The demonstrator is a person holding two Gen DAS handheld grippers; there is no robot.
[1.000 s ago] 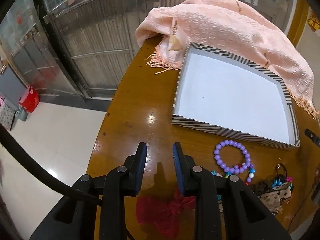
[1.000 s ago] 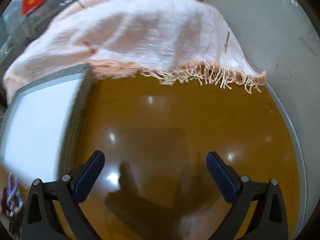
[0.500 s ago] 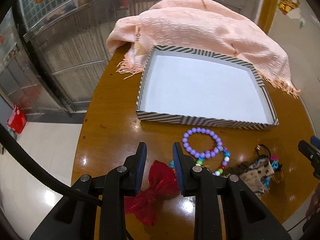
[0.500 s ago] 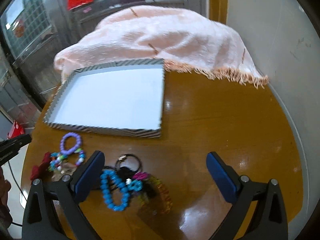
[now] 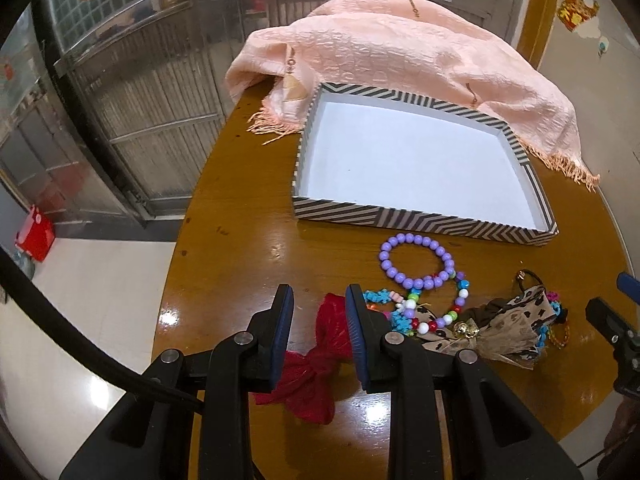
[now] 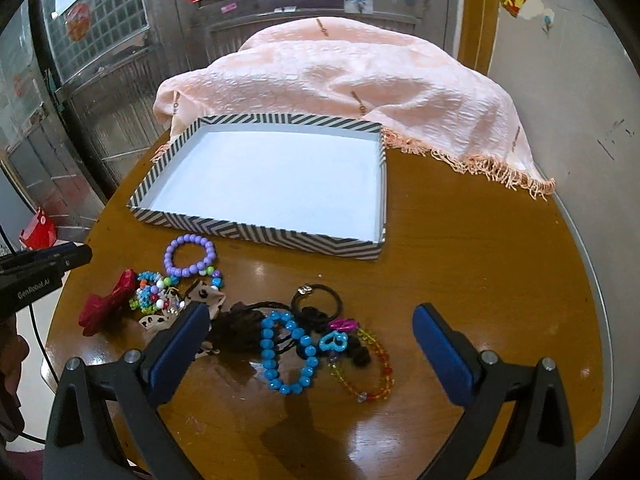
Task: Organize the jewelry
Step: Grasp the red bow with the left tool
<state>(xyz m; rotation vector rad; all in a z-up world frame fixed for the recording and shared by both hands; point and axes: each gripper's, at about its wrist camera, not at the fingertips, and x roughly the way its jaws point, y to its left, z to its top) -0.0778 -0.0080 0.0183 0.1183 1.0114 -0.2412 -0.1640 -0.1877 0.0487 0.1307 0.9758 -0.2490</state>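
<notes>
An empty striped tray (image 5: 424, 222) (image 6: 256, 236) with a white floor sits on the round wooden table (image 5: 248, 256). In front of it lies a pile of jewelry: a purple bead bracelet (image 5: 416, 258) (image 6: 189, 255), a red bow (image 5: 316, 364) (image 6: 105, 304), a multicoloured bead bracelet (image 5: 436, 312), a leopard-print bow (image 5: 508, 328), a blue bead bracelet (image 6: 286, 354), a black hair tie (image 6: 316, 300) and an amber bead bracelet (image 6: 372, 364). My left gripper (image 5: 319, 300) is narrowly open above the red bow, holding nothing. My right gripper (image 6: 310, 322) is wide open above the blue bracelet, empty.
A peach fringed scarf (image 5: 400, 52) (image 6: 360, 84) is heaped behind the tray and over the table's far edge. Metal gates (image 5: 160, 92) stand behind. A red box (image 5: 34, 236) sits on the tiled floor to the left.
Both grippers have pulled back and tilted down, so the tray and the jewelry pile have come fully into view. Neither jaw opening has changed.
</notes>
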